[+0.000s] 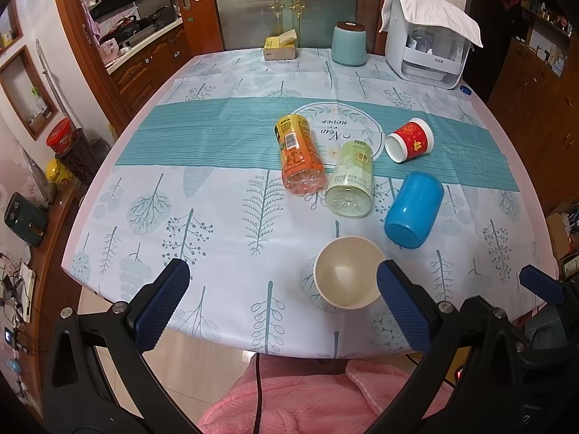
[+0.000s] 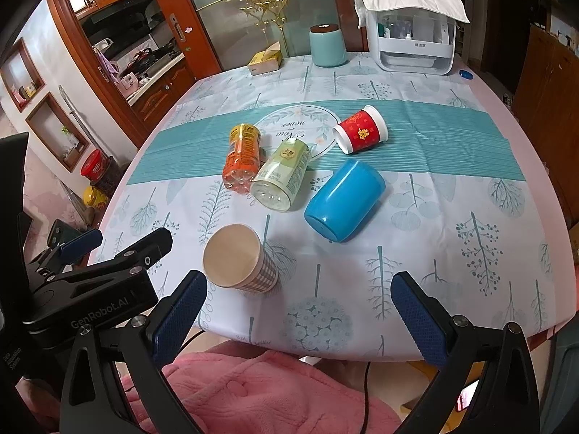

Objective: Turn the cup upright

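Paper cup (image 2: 237,258): stood upright near the front edge of the desk (image 2: 470,289), its mouth open and facing up.
Right hand-held gripper (image 2: 298,311): hovered over the front edge with its blue fingers (image 2: 181,320) spread wide apart, holding nothing.
Left hand-held gripper (image 2: 119,240): appeared at the left side, just beside the paper cup; its jaws were not clear.
Blue cup (image 2: 343,200): lay on its side, behind the paper cup.
Red cup (image 2: 360,129): lay on its side, farther back.
Two bottles (image 2: 278,175): lay touching each other.
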{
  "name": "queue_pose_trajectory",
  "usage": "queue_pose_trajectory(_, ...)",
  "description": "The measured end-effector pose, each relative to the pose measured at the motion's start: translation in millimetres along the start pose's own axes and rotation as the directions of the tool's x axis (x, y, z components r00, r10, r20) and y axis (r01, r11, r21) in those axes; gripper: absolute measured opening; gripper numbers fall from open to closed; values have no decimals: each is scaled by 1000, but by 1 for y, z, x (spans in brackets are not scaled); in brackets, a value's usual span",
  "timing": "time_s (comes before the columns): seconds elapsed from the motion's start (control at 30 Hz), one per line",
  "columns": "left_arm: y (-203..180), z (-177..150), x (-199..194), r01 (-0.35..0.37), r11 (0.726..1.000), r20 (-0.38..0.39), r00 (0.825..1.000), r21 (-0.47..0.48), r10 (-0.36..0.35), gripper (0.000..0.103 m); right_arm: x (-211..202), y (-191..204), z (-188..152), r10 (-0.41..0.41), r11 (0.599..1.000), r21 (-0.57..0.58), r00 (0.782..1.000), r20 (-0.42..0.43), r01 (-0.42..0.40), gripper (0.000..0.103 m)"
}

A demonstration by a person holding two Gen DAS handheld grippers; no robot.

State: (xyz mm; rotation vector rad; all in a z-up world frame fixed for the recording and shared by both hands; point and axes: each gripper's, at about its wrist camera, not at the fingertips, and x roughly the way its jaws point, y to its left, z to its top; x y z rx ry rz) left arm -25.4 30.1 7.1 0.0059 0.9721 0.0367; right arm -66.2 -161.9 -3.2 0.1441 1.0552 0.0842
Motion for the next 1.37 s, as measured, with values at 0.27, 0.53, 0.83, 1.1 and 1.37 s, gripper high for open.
queue_pose_trajectory(0.27, 0, 1, 0, -1, 1000, 1, 1000, 1, 1, 103, 2, -1, -1, -12, 1000, 3, 1000, -3, 12, 103)
queue_pose_trajectory(0.53, -1, 0, -1, -1, 1000, -1, 1000, 0, 1, 103, 4, -4, -1, 0, 1000, 28, 1000, -18, 0, 103)
queue_pose_trajectory(0.83, 0, 1, 1, 0, 1000, -1, 1000, 0, 0, 103, 6, -4, 1, 1, 1000, 23, 1000, -19, -1, 103)
queue_pose_trajectory(1.1, 0, 2, 1, 1, 1000, -2, 1000, 4, -1, 103, 6, -4, 1, 0, 1000, 23, 1000, -19, 1, 103)
queue_pose_trajectory(1.37, 1, 4, 4, -9, 1000, -1, 1000, 14, 9, 103, 9, -5, 5, 12, 999, 32, 1000, -22, -12, 103)
